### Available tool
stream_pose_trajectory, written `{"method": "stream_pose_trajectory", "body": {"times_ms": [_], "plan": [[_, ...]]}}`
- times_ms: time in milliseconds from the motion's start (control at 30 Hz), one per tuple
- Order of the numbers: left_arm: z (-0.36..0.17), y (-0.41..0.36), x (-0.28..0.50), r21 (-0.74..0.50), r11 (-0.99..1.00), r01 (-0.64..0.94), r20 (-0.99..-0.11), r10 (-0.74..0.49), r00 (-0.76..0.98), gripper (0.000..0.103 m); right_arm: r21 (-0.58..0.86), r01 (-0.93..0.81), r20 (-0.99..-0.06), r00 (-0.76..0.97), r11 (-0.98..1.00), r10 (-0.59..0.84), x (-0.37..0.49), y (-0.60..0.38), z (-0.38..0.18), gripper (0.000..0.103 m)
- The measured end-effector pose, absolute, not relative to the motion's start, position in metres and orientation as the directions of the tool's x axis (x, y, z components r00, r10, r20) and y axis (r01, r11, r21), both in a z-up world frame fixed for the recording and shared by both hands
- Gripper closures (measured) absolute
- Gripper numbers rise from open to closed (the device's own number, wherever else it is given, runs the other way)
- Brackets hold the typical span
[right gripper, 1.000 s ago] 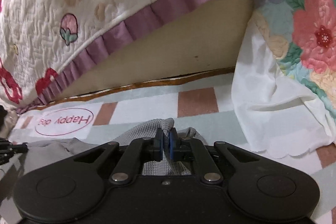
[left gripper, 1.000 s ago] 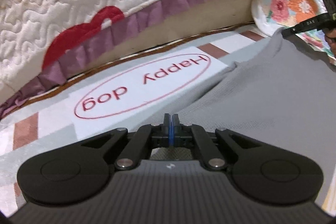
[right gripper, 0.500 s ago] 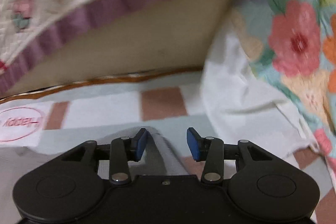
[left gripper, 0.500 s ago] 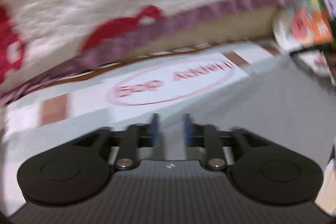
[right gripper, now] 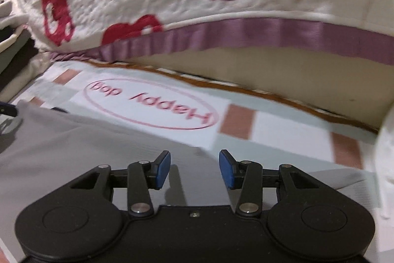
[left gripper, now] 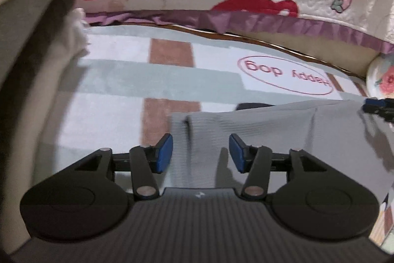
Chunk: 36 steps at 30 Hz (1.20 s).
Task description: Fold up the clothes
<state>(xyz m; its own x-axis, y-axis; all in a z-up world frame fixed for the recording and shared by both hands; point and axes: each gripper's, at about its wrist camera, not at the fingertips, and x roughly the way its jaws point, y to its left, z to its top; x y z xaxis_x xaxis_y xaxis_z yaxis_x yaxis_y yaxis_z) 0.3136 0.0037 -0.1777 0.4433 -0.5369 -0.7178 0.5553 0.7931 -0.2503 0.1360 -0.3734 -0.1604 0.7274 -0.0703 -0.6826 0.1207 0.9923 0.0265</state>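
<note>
A grey ribbed garment (left gripper: 270,130) lies flat on the patterned rug (left gripper: 118,80). In the left wrist view my left gripper (left gripper: 200,153) hovers over the garment's left edge, jaws open, blue pads (left gripper: 165,153) touching nothing. The right wrist view shows my right gripper (right gripper: 194,169) over the garment (right gripper: 73,152) near its far edge, also open, with only flat cloth below the gap. The tip of the right gripper (left gripper: 379,106) shows at the right edge of the left view. The tip of the left gripper (right gripper: 7,110) shows at the left edge of the right view.
A white quilt with red shapes and a purple ruffle (right gripper: 246,33) hangs over the rug's far side above a beige base (right gripper: 270,75). A "Happy dog" oval (right gripper: 150,105) marks the rug. A floral cushion (left gripper: 384,80) sits far right; a beige padded edge (left gripper: 27,41) rises at the left.
Both grippers were shut on the grey garment's edge a second ago. They have opened, let the cloth go and swung sideways, and the garment now lies flat.
</note>
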Motion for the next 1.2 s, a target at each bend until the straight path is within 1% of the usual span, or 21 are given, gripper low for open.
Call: {"method": "stream_pose_trajectory", "body": {"times_ms": [33,100,167,267,300,400,467,533,567,600,633,733,833,867,900,933,967,1000,1067,1133,1200], "plan": [[-0.180,-0.002,0.313,-0.230,0.792,0.565,-0.716,-0.531,0.453,0.066,0.033,0.115,-0.688,0.723,0.993,-0.061,0.138,-0.368,-0.164,0.054],[-0.179,-0.010,0.310,-0.155,0.801,0.579,-0.714,-0.496,0.494,0.100,0.018,0.114,-0.695,0.716,0.993,-0.070,0.141,-0.360,-0.170,0.049],[-0.174,-0.014,0.307,-0.092,0.813,0.575,-0.693,-0.468,0.549,0.100,0.000,0.116,-0.698,0.711,0.993,-0.083,0.143,-0.355,-0.177,0.048],[-0.160,-0.011,0.305,-0.028,0.848,0.528,-0.610,-0.433,0.663,0.102,-0.017,0.124,-0.693,0.714,0.992,-0.102,0.143,-0.352,-0.182,0.048],[-0.162,-0.012,0.309,-0.017,0.850,0.527,-0.619,-0.422,0.662,0.102,-0.025,0.126,-0.691,0.715,0.992,-0.108,0.143,-0.351,-0.184,0.047],[-0.179,-0.013,0.318,-0.067,0.867,0.495,-0.669,-0.407,0.622,0.102,-0.056,0.123,-0.686,0.716,0.991,-0.128,0.148,-0.346,-0.187,0.042],[-0.180,-0.015,0.319,-0.043,0.870,0.491,-0.670,-0.390,0.632,0.101,-0.079,0.120,-0.683,0.717,0.990,-0.142,0.151,-0.342,-0.190,0.037],[-0.179,-0.016,0.320,-0.025,0.875,0.483,-0.667,-0.375,0.645,0.099,-0.099,0.127,-0.676,0.720,0.987,-0.161,0.157,-0.339,-0.191,0.037],[-0.178,-0.016,0.320,-0.023,0.880,0.475,-0.664,-0.368,0.650,0.099,-0.107,0.137,-0.671,0.721,0.985,-0.173,0.159,-0.338,-0.192,0.039],[-0.177,-0.016,0.320,-0.021,0.884,0.467,-0.662,-0.362,0.656,0.098,-0.116,0.152,-0.665,0.722,0.981,-0.191,0.162,-0.338,-0.192,0.067],[-0.177,-0.016,0.320,-0.019,0.888,0.459,-0.660,-0.355,0.662,0.098,-0.128,0.168,-0.659,0.722,0.978,-0.210,0.165,-0.338,-0.191,0.089],[-0.167,-0.012,0.314,-0.003,0.900,0.437,-0.642,-0.337,0.689,0.098,-0.123,0.181,-0.662,0.717,0.976,-0.216,0.173,-0.345,-0.192,0.094],[-0.148,-0.011,0.300,-0.034,0.877,0.480,-0.608,-0.400,0.686,0.095,-0.142,0.178,-0.669,0.708,0.974,-0.227,0.180,-0.343,-0.192,0.094],[-0.145,-0.013,0.296,-0.073,0.853,0.516,-0.613,-0.447,0.651,0.094,-0.152,0.180,-0.669,0.705,0.972,-0.235,0.181,-0.341,-0.191,0.094],[-0.142,-0.015,0.293,-0.119,0.824,0.554,-0.620,-0.498,0.607,0.089,-0.158,0.190,-0.666,0.704,0.969,-0.246,0.180,-0.339,-0.190,0.094],[-0.140,-0.018,0.290,-0.164,0.791,0.589,-0.623,-0.546,0.560,0.068,-0.158,0.203,-0.661,0.705,0.966,-0.256,0.178,-0.338,-0.188,0.092],[-0.142,-0.024,0.288,-0.219,0.745,0.630,-0.638,-0.598,0.485,0.056,-0.145,0.220,-0.652,0.712,0.965,-0.260,0.174,-0.337,-0.184,0.092],[-0.147,-0.033,0.286,-0.238,0.715,0.657,-0.663,-0.614,0.429,0.048,-0.118,0.230,-0.644,0.723,0.966,-0.251,0.169,-0.336,-0.180,0.091],[-0.160,-0.052,0.281,-0.261,0.663,0.701,-0.710,-0.624,0.325,0.048,-0.056,0.228,-0.639,0.740,0.972,-0.210,0.157,-0.330,-0.175,0.091],[-0.174,-0.068,0.279,-0.165,0.692,0.703,-0.761,-0.543,0.355,0.051,-0.029,0.191,-0.656,0.737,0.981,-0.163,0.147,-0.318,-0.174,0.090],[-0.180,-0.075,0.279,-0.077,0.700,0.710,-0.757,-0.505,0.415,0.051,-0.051,0.138,-0.683,0.718,0.989,-0.136,0.140,-0.302,-0.176,0.090]]}}
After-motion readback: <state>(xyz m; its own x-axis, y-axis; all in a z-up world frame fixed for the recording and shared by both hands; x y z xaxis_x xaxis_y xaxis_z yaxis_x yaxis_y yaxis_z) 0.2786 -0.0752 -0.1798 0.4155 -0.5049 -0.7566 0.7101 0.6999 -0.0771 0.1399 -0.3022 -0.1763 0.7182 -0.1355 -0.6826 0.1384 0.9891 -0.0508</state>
